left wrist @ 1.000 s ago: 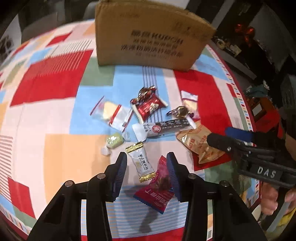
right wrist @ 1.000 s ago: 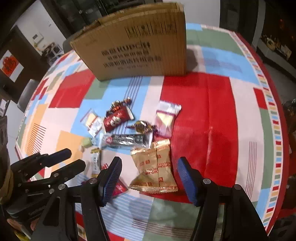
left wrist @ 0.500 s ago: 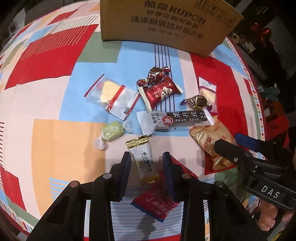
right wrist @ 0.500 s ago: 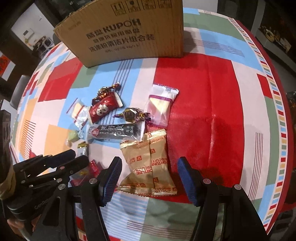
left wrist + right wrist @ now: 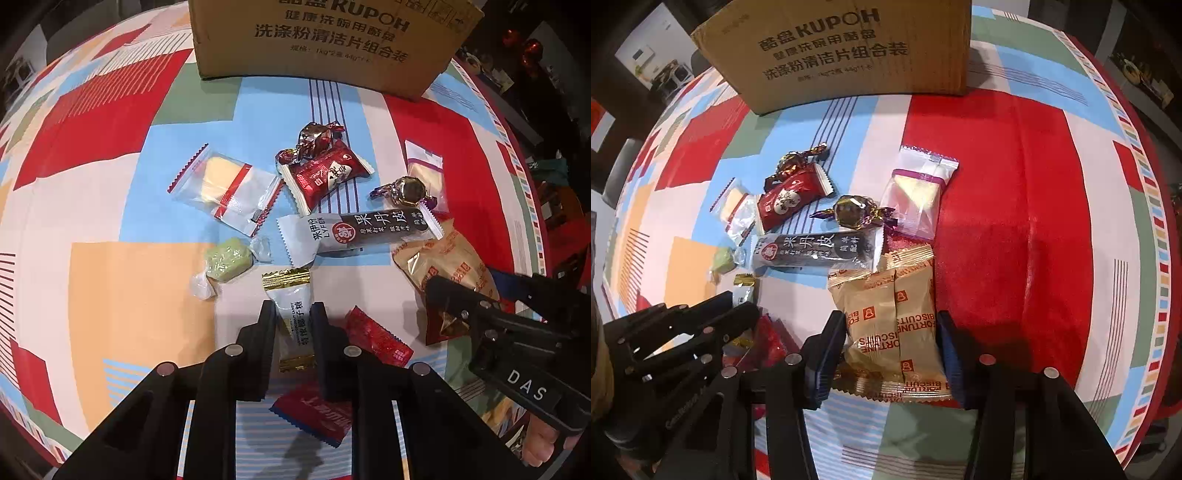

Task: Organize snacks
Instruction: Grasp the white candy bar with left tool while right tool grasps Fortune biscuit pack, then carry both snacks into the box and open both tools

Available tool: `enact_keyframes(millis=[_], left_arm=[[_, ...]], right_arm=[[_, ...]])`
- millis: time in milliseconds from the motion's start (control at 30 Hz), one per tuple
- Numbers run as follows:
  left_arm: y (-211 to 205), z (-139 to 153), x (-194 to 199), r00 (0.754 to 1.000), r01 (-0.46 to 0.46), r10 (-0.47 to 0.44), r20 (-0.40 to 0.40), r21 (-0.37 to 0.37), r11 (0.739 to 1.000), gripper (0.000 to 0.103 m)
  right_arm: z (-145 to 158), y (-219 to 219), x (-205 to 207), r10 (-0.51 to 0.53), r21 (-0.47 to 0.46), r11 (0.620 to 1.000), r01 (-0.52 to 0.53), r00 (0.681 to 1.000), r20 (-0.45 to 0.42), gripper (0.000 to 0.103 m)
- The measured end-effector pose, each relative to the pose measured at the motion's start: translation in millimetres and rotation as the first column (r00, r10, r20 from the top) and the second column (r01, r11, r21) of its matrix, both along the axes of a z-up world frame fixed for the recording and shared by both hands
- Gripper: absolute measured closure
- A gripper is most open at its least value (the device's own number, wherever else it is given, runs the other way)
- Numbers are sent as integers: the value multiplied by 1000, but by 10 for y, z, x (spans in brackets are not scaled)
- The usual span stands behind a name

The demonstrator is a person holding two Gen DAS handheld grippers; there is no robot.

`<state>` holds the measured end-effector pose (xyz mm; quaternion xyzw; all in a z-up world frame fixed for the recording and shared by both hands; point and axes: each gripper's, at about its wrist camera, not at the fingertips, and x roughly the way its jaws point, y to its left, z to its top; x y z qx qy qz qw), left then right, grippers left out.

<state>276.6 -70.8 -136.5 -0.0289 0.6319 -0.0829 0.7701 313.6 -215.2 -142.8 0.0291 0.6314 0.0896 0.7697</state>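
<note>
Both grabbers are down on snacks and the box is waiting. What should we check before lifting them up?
1. left gripper pinching the white candy: ok, shut on it.
2. right gripper holding the gold biscuit packet: not ok yet, jaws closing around it.
3. Red packet clear of the left pads: cannot tell, it lies right beside one.
4. The two grippers apart: ok, close but not touching.
5. Cardboard box open on top: cannot tell.

You see a cardboard box (image 5: 325,40) standing on the bench's patchwork cloth (image 5: 122,291), dark room behind.
</note>
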Motion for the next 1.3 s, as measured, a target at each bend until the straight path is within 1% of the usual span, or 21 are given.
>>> enact_keyframes(millis=[67,133,267,500,667,1000,1300], left_arm=[[22,19,-14,1000,2,-2,5,-4,1000,84],[48,78,-41,1000,7,-7,29,4,1000,84],[101,207,-90,998,14,-13,56,-17,1000,84],[169,449,-180,994,28,-22,108,-51,998,84],[154,627,-218,988,51,-41,150,-64,997,84],[157,1082,-201,966,91,-69,250,-77,993,84],[221,1482,-33,940,104,-79,331,-60,993,84]], right_arm=[[24,16,-31,5,8,1000,-5,1000,3,56],[61,29,-60,8,2,1000,-8,1000,15,57],[156,34,-121,12,4,1000,-12,999,35,57],[374,-10,-262,15,25,1000,-17,998,69,58],[590,-20,-344,12,25,1000,-15,993,118,58],[1011,16,-271,-9,41,999,0,976,217,58],[1337,53,-101,-22,72,997,1,957,290,58]])
